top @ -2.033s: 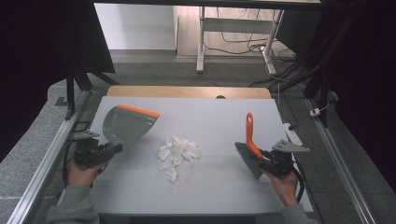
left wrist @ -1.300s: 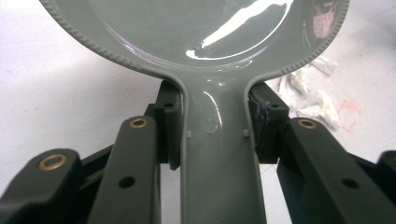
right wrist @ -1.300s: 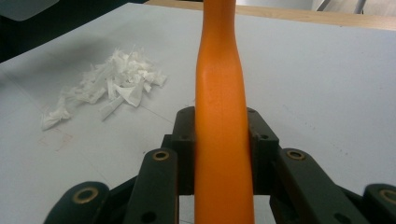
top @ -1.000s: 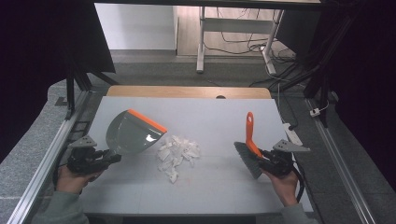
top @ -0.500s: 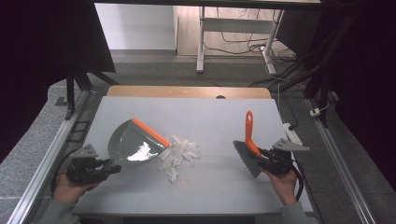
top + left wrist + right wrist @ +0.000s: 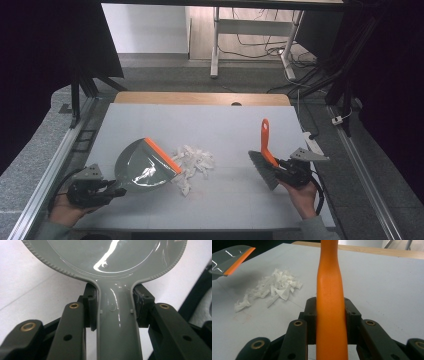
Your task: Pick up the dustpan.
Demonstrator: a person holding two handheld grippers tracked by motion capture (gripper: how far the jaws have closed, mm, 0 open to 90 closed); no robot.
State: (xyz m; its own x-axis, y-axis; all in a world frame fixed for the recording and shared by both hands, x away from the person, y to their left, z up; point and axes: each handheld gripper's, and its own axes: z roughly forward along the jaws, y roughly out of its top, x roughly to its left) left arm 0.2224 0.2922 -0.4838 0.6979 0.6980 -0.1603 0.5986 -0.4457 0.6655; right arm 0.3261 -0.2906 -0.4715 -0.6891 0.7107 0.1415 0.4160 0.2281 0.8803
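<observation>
A grey dustpan (image 6: 140, 166) with an orange lip sits at the left of the white table, its lip turned toward a pile of white paper scraps (image 6: 192, 162). My left gripper (image 6: 117, 191) is shut on the dustpan's handle (image 6: 117, 325), jaws pressed on both sides. At the right, my right gripper (image 6: 278, 167) is shut on the orange handle (image 6: 330, 302) of a hand brush (image 6: 264, 169), whose dark bristles point toward the scraps. The paper scraps (image 6: 272, 290) lie ahead and left in the right gripper view, with the dustpan lip (image 6: 238, 257) beyond them.
The white tabletop (image 6: 220, 125) ends in a wooden strip (image 6: 200, 98) at the far edge. Metal rails (image 6: 55, 160) run along both sides. Beyond the table stand a desk frame and loose cables on the floor.
My left gripper has drawn back toward the person and swung the dustpan round, bringing its orange lip down beside the paper scraps. The right gripper and brush have hardly moved.
</observation>
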